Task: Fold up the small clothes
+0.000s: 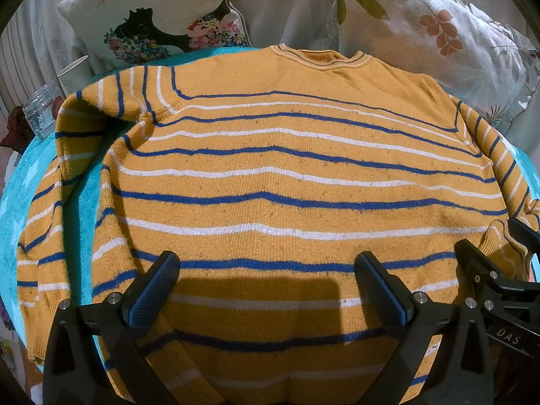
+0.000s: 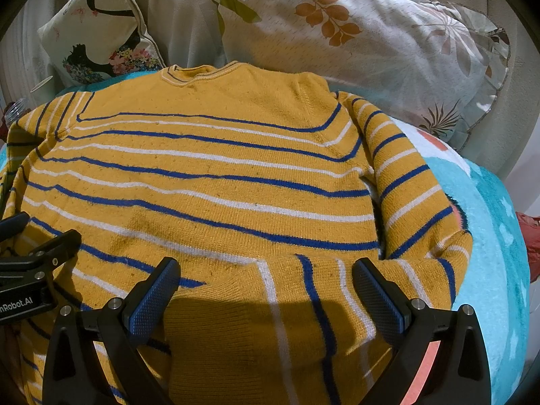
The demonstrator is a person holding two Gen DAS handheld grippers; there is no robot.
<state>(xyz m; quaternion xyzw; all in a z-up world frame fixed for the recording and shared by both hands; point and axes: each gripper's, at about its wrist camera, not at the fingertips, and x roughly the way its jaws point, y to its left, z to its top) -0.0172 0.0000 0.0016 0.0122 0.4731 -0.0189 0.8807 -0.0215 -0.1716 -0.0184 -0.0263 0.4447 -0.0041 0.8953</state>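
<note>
Striped sweater laid flat on a turquoise blanket, both grippers spread above it.

Left wrist view: the mustard sweater [image 1: 270,175] with blue and white stripes lies spread on the turquoise blanket [image 1: 20,202], collar toward the pillows. Its left sleeve [image 1: 47,222] lies alongside the body, down the blanket. The left gripper [image 1: 266,287] hovers over the lower part with jaws wide apart, nothing between them. A floral cushion [image 1: 158,17], a leaf-print pillow [image 1: 438,33] and a glass jar [image 1: 42,108] sit behind the blanket. Right wrist view: the right sleeve [image 2: 418,195] bends at the elbow, its forearm [image 2: 303,303] folded across the sweater's lower body. The right gripper [image 2: 266,287] hangs over that folded forearm, jaws spread and gripping nothing. The left gripper's fingers show at the left edge.
</note>
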